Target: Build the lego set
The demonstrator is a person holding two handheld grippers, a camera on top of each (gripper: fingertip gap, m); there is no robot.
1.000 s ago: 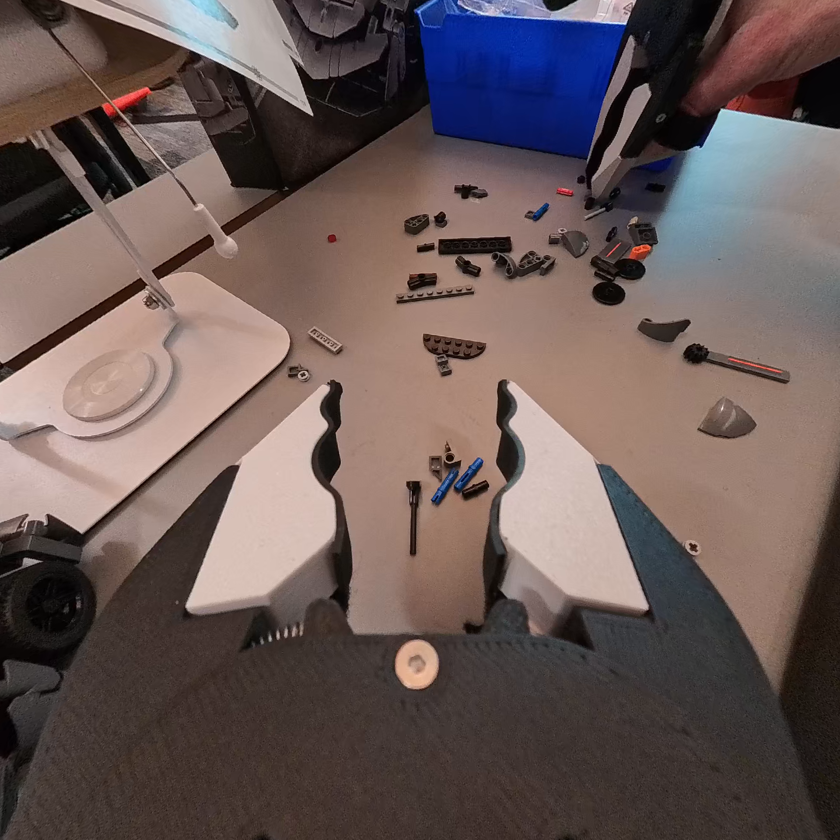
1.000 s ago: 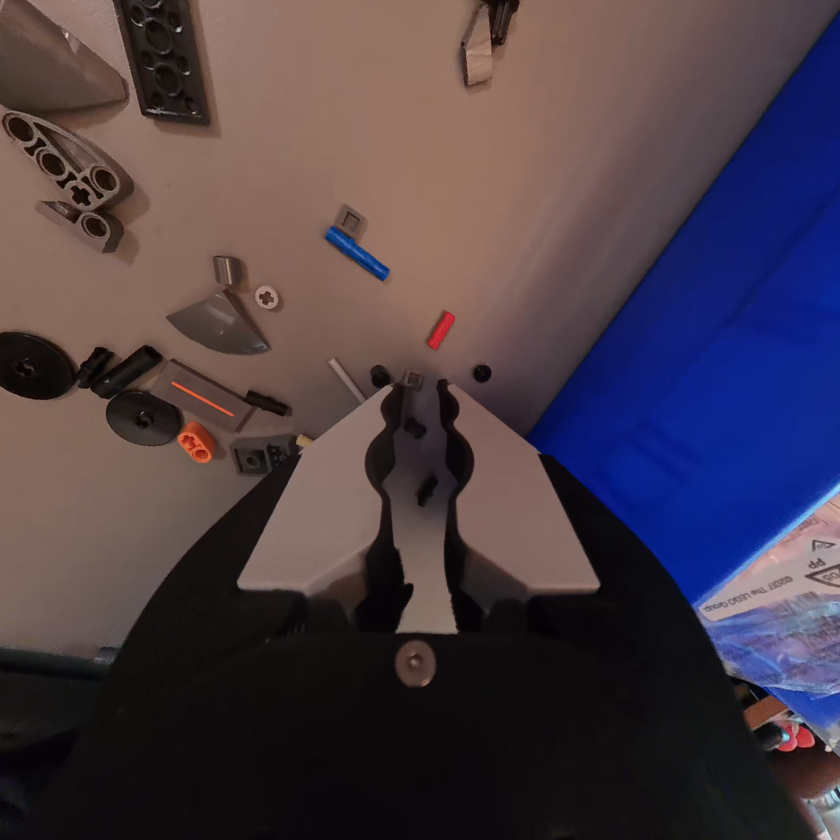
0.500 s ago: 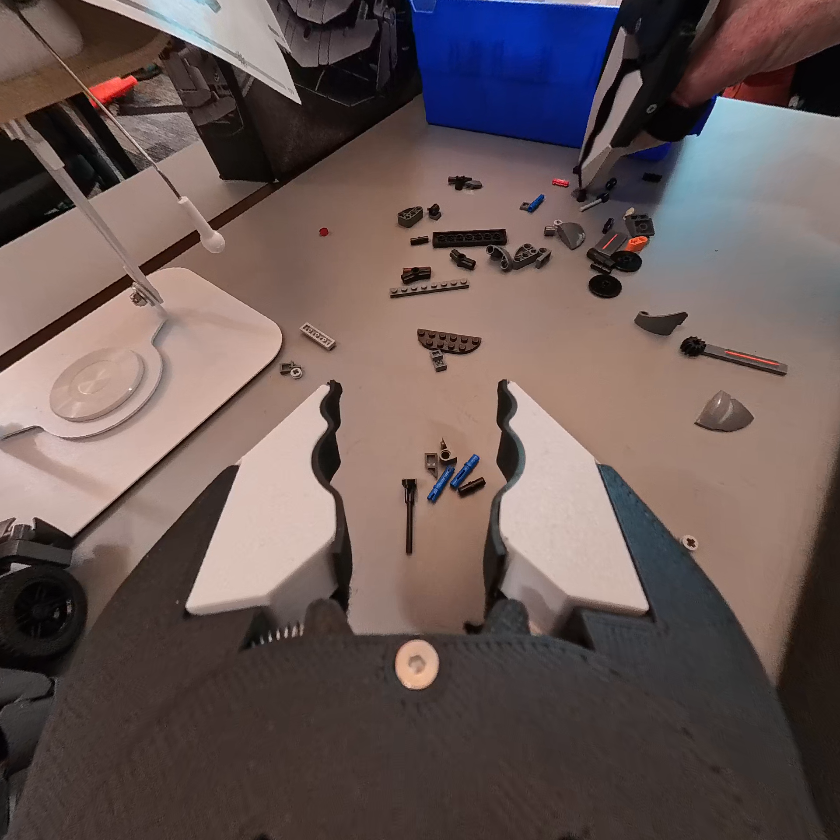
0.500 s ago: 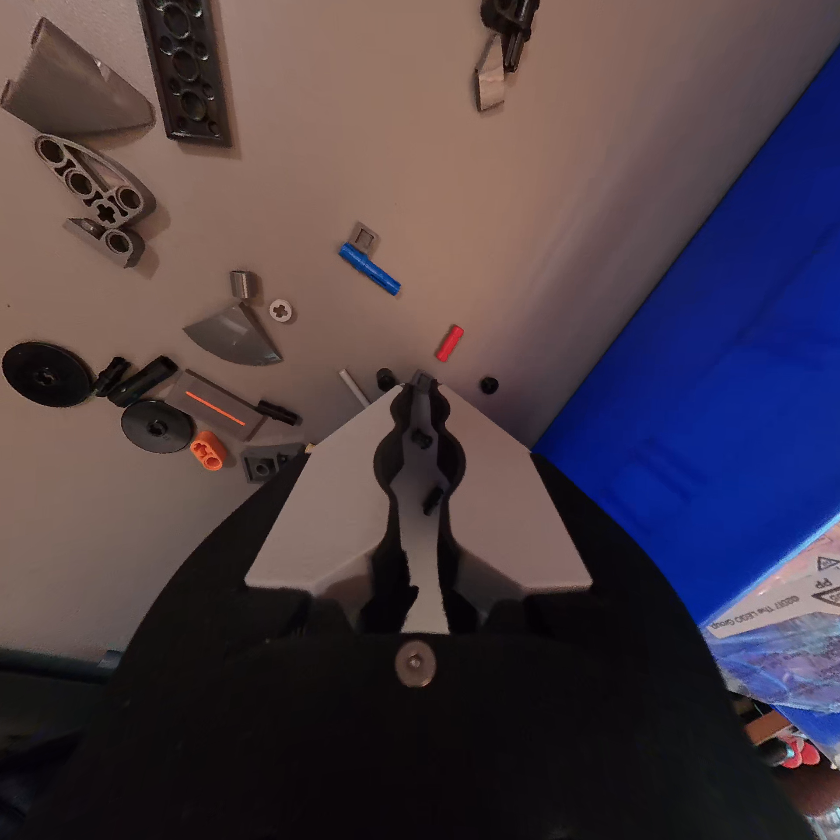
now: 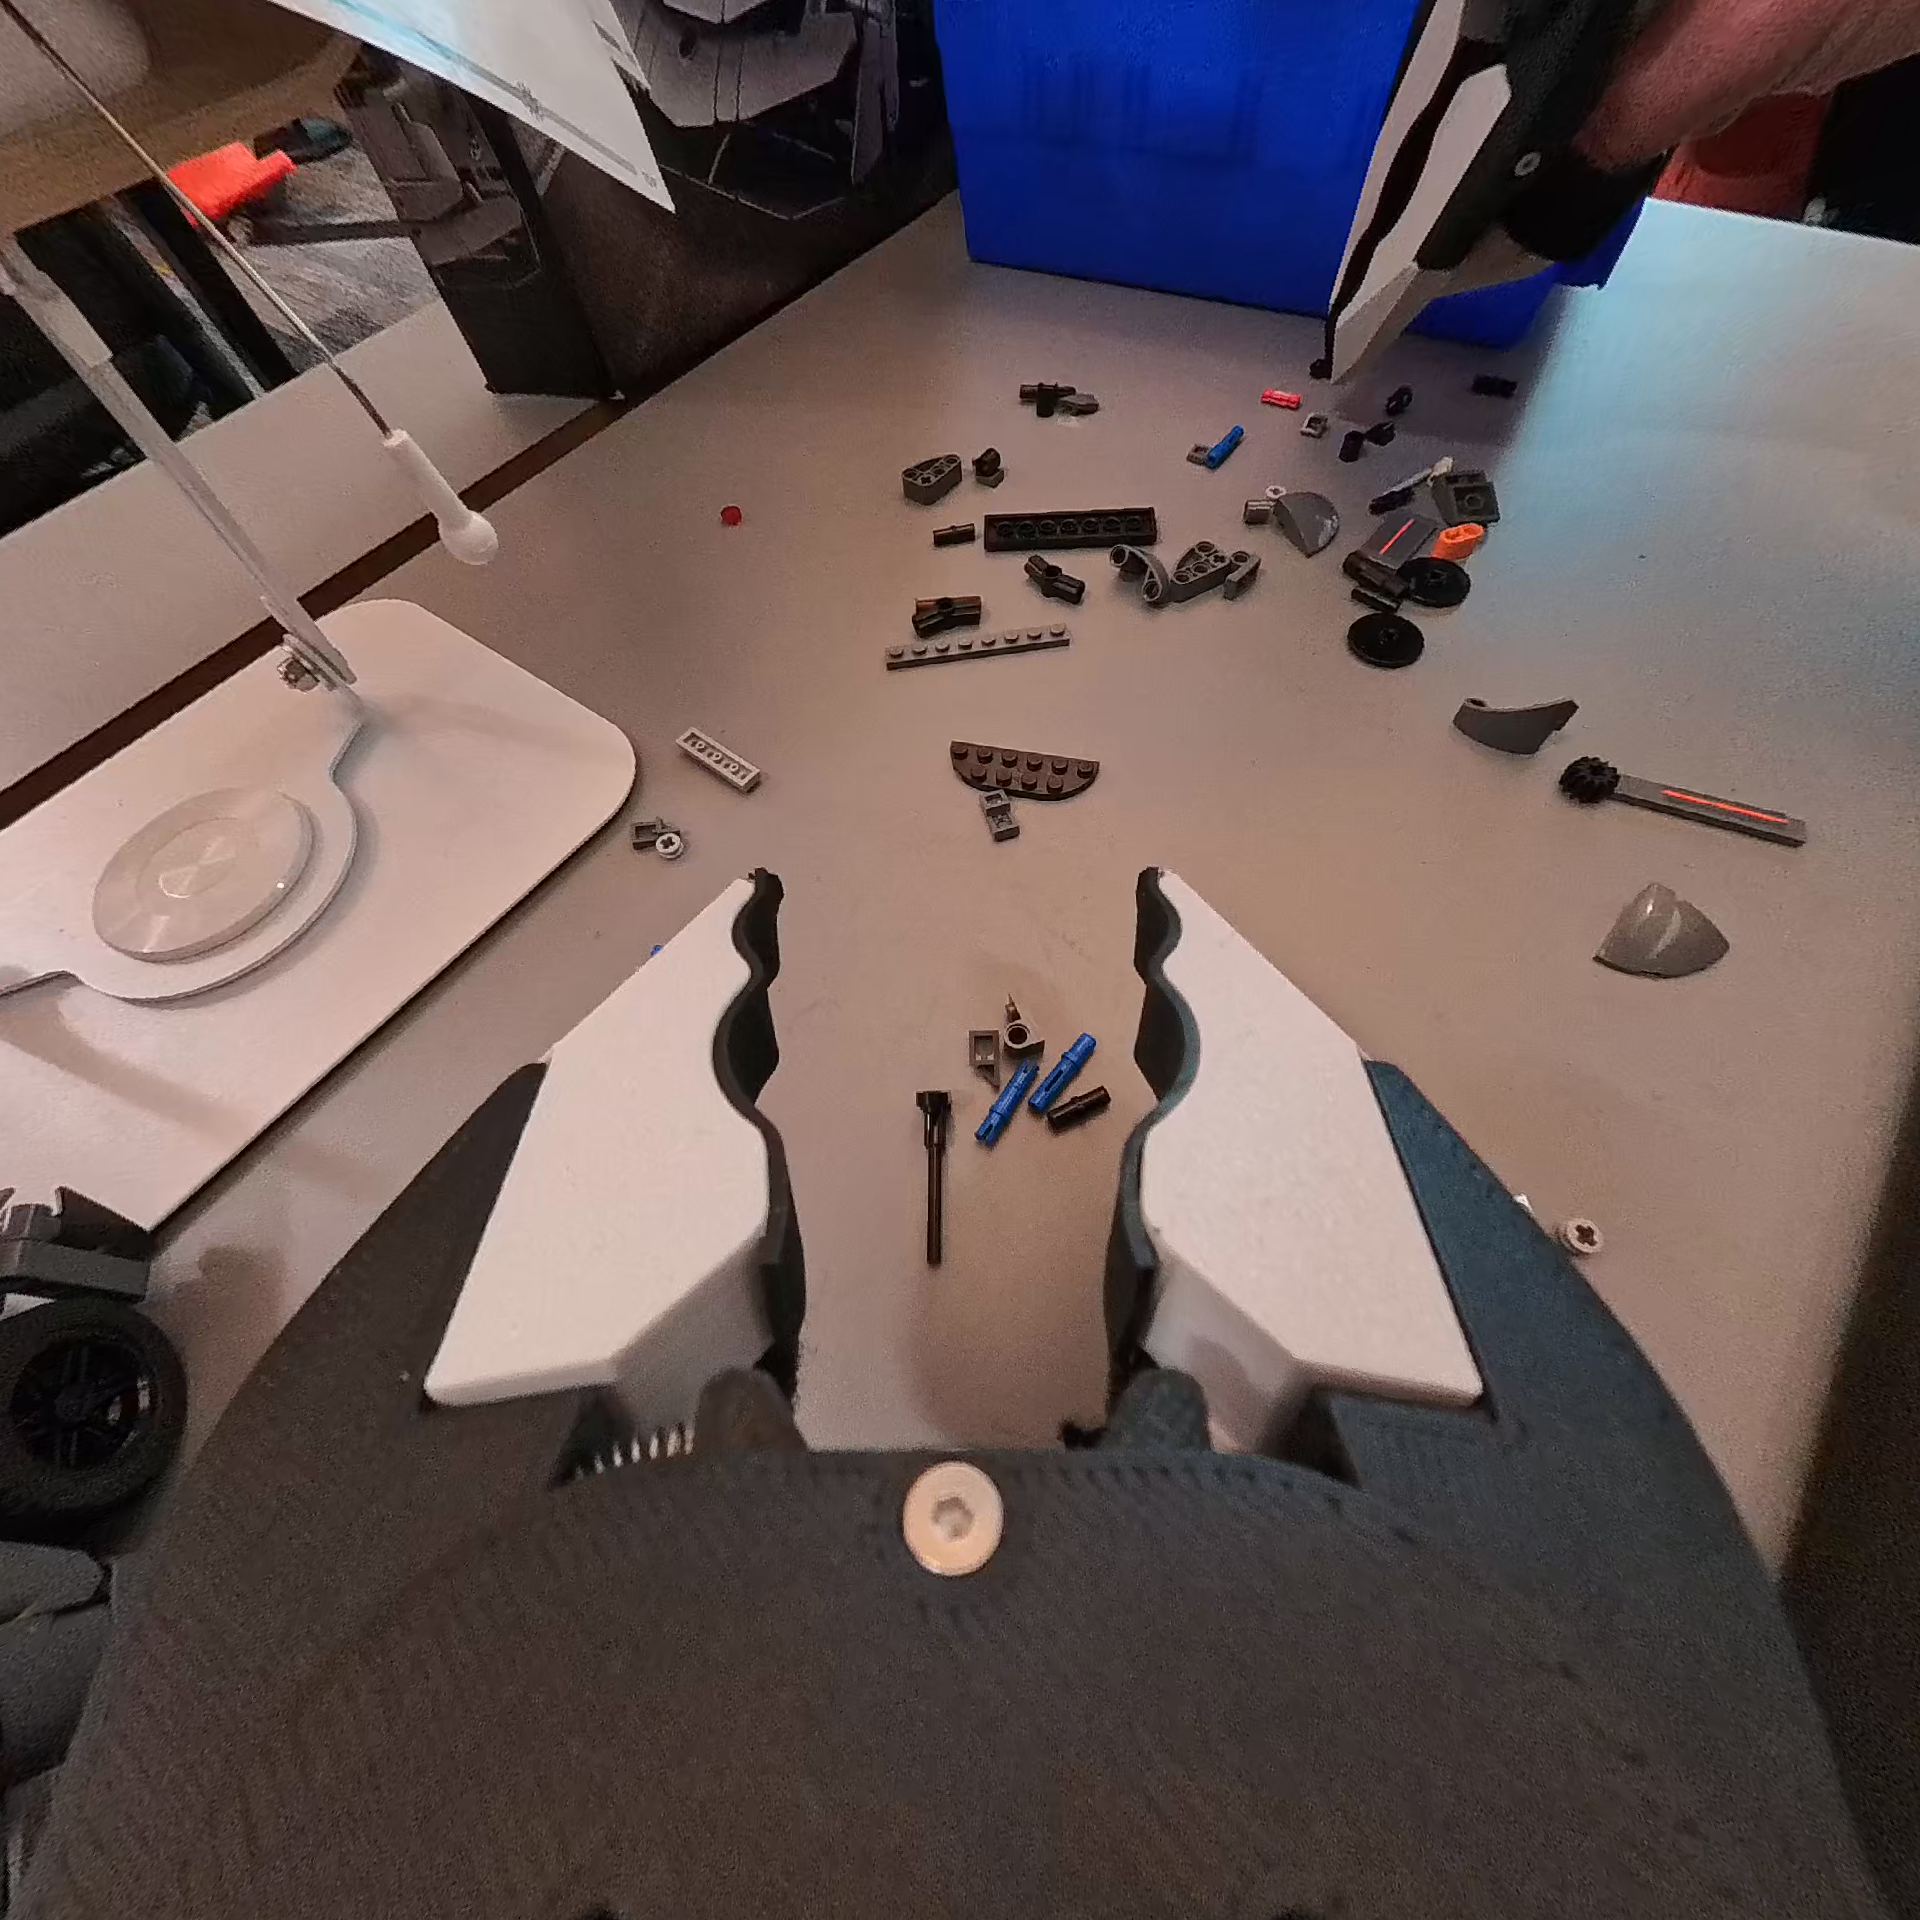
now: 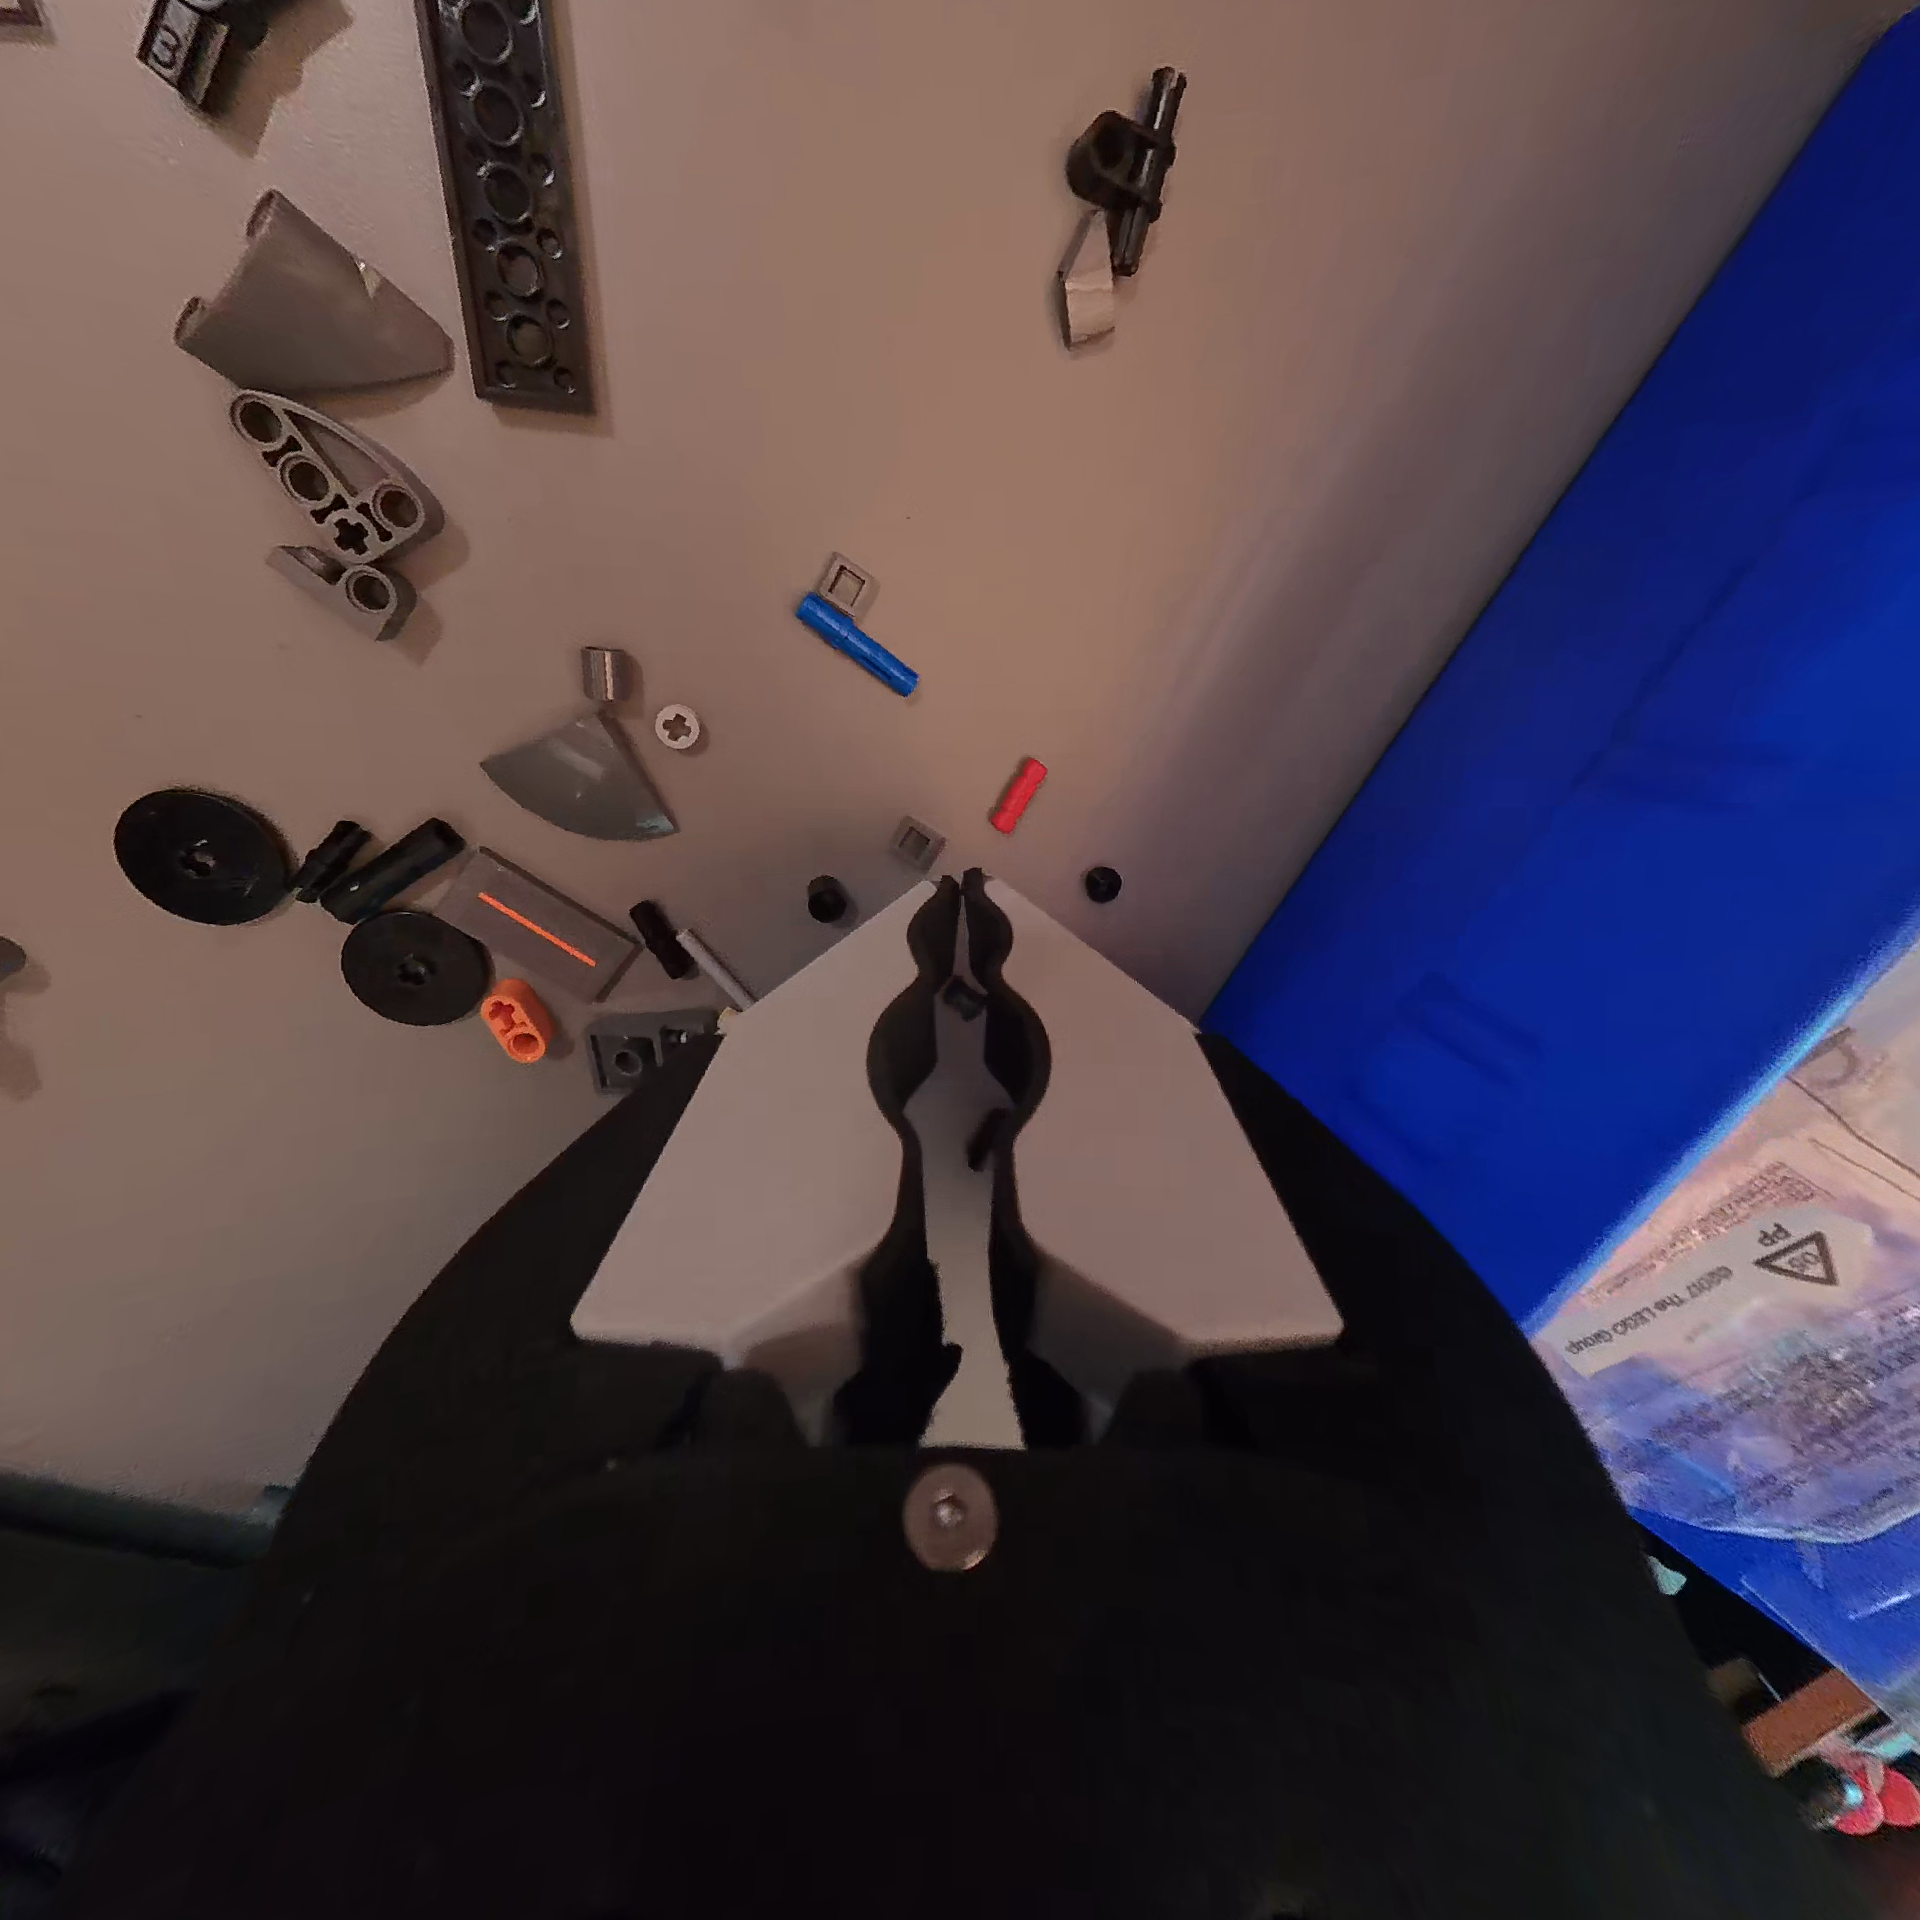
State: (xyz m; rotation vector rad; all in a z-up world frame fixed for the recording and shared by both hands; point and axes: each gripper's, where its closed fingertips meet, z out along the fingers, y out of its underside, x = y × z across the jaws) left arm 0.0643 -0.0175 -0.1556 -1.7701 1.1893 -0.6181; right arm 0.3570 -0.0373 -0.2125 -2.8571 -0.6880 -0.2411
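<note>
The left gripper [image 5: 956, 883] hangs above the grey table [image 5: 1299, 883] with its white fingers [image 5: 644, 1143] spread wide and nothing between them. Under the gap lies a small cluster: a long black axle pin [image 5: 933, 1174], two blue pins [image 5: 1034, 1086], a short black pin [image 5: 1077, 1108] and two tiny grey pieces [image 5: 1003, 1039]. Bare table surrounds this cluster on all sides, so there is free room ahead of the tips.

The right gripper [image 6: 961, 883] is held by a hand [image 5: 1745, 62] and points steeply down near the table's far side. Its fingertips are nearly touching; whether they pinch a piece cannot be told. Close by its tips lie a small grey square piece [image 6: 916, 842], a red pin [image 6: 1018, 795] and two black round studs [image 6: 1101, 883]. The wall of the blue bin [image 6: 1558, 727] rises just to its right, leaving little room there.

The loose lego pieces spread across the middle of the table: a black holed plate [image 5: 1070, 528], a thin grey plate [image 5: 977, 646], a dark half-round plate [image 5: 1023, 771], black discs [image 5: 1384, 636], an orange connector [image 6: 516, 1020] and curved grey panels [image 5: 1660, 932]. At the left sits a white stand base [image 5: 312, 831], and a black wheel [image 5: 88, 1403] of a partly built model shows at the left edge.
</note>
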